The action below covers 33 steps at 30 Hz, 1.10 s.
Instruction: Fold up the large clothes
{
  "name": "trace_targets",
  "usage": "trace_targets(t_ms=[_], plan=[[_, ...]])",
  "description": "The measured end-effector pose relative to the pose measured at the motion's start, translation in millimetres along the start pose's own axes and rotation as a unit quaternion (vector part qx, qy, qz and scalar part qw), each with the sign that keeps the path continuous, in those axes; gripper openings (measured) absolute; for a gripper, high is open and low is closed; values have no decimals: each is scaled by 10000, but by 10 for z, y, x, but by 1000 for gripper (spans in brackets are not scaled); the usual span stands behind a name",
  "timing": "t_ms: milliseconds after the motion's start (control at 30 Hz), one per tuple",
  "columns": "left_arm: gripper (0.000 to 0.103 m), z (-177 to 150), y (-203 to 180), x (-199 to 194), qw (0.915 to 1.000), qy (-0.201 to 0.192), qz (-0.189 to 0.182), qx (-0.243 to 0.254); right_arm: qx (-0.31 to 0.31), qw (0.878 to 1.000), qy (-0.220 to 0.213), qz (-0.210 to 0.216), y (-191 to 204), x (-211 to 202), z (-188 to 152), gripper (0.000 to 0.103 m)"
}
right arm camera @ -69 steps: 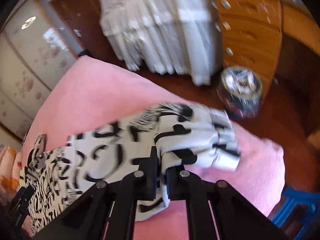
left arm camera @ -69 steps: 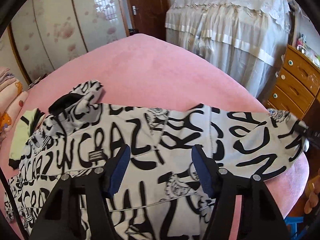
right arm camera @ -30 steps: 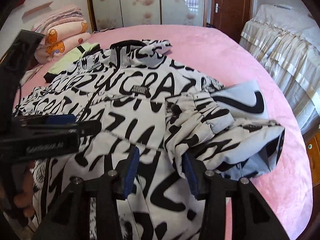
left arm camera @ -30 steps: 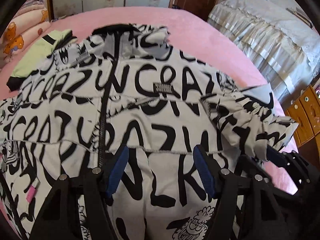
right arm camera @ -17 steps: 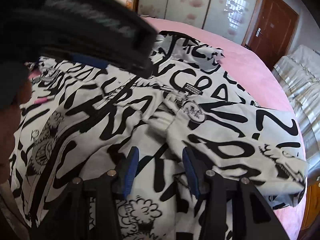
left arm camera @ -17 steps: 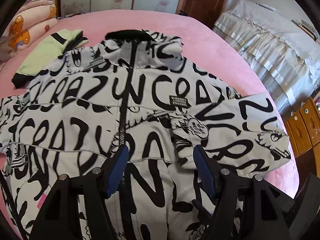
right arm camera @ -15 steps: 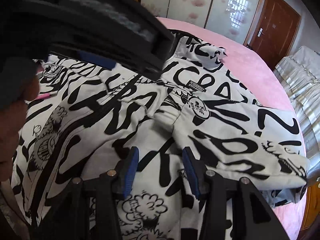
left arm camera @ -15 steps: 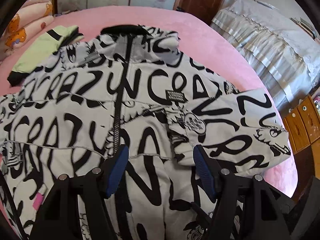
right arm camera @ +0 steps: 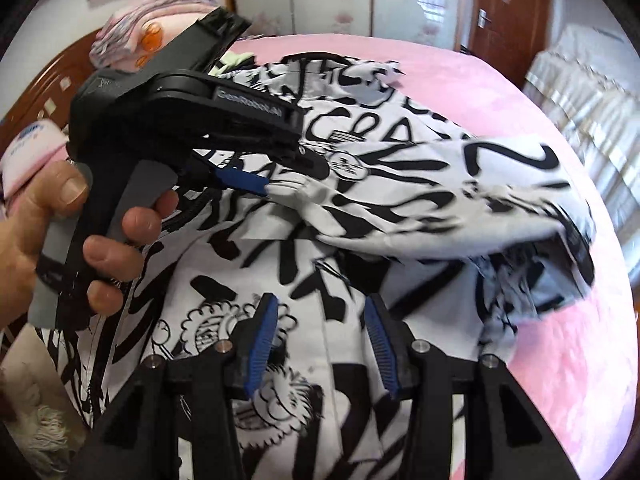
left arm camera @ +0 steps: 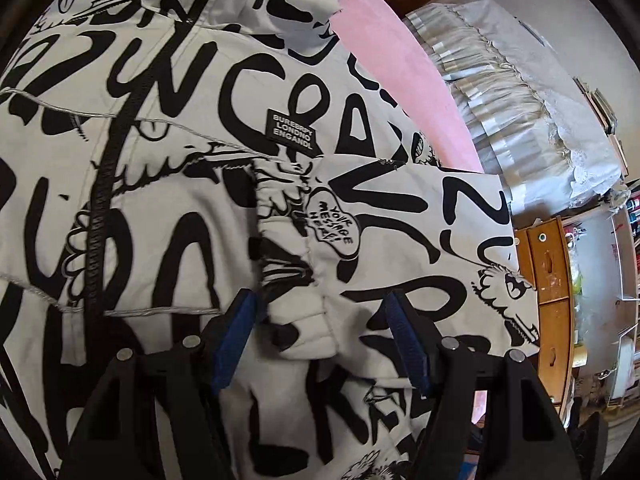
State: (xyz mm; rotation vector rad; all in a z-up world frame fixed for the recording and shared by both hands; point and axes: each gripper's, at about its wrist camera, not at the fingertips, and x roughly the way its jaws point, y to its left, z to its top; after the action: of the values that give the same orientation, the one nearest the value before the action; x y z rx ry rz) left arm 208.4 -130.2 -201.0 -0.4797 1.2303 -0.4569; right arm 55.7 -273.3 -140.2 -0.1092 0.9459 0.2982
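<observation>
Lying spread across a pink bed (right arm camera: 540, 128), the black-and-white lettered jacket (left arm camera: 168, 208) faces up with its black zipper (left arm camera: 98, 216) running down the front and a small black label (left arm camera: 292, 132) on the chest. One sleeve (left arm camera: 420, 240) is folded in over the chest, its gathered cuff (left arm camera: 280, 248) resting near the label. The left gripper (left arm camera: 320, 320) sits low over that cuff with its blue-padded fingers (left arm camera: 236, 332) spread apart; the lower part of the cuff lies between them, and the left pad looks to be just beside the fabric, though I cannot tell whether it touches. In the right wrist view, a hand (right arm camera: 60, 236) holds the left gripper's handle, and one blue pad shows at the edge of the sleeve. The right gripper (right arm camera: 320, 336) hovers above the lower front of the jacket, fingers (right arm camera: 262, 340) spread with nothing pinched between them. A wooden dresser (left arm camera: 554, 280) stands past the bed's edge, beside furniture under a white frilled cover (left arm camera: 520, 104). Folded blankets (right arm camera: 132, 36) are stacked near the headboard.
</observation>
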Motion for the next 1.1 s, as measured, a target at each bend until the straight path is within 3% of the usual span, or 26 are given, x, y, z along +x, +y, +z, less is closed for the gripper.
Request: trace_targets(t_ms=[133, 167, 200, 233, 300, 533, 767, 900, 967, 1100], plan=[[65, 68, -149, 130, 9995, 59, 106, 303, 287, 9996, 67, -48, -117, 12, -44, 46], [58, 89, -160, 189, 9992, 105, 201, 329, 356, 9993, 81, -76, -161, 10, -55, 46], [35, 119, -156, 240, 9986, 159, 390, 331, 401, 9991, 85, -92, -174, 10, -59, 46], [24, 146, -153, 285, 9975, 245, 570, 339, 463, 9988, 84, -109, -199, 5, -69, 46], [15, 191, -177, 284, 9973, 315, 613, 259, 577, 9981, 60, -192, -282, -5, -63, 46], [12, 485, -748, -523, 9908, -863, 675, 793, 1406, 9880, -44, -636, -760, -86, -140, 46], [11, 771, -1000, -1297, 9793, -1507, 637, 1190, 2549, 9644, -112, -691, -1333, -93, -154, 46], [8, 889, -951, -1643, 9708, -1813, 924, 1269, 2131, 9736, 27, -822, -1302, 60, 11, 45], [8, 936, -866, -1811, 9648, -2012, 1115, 1275, 1798, 9775, 169, -1095, -1227, 150, 89, 27], [8, 948, -457, -1980, 9632, -2036, 1430, 1021, 1440, 9816, 208, -1238, -1122, 217, 133, 23]])
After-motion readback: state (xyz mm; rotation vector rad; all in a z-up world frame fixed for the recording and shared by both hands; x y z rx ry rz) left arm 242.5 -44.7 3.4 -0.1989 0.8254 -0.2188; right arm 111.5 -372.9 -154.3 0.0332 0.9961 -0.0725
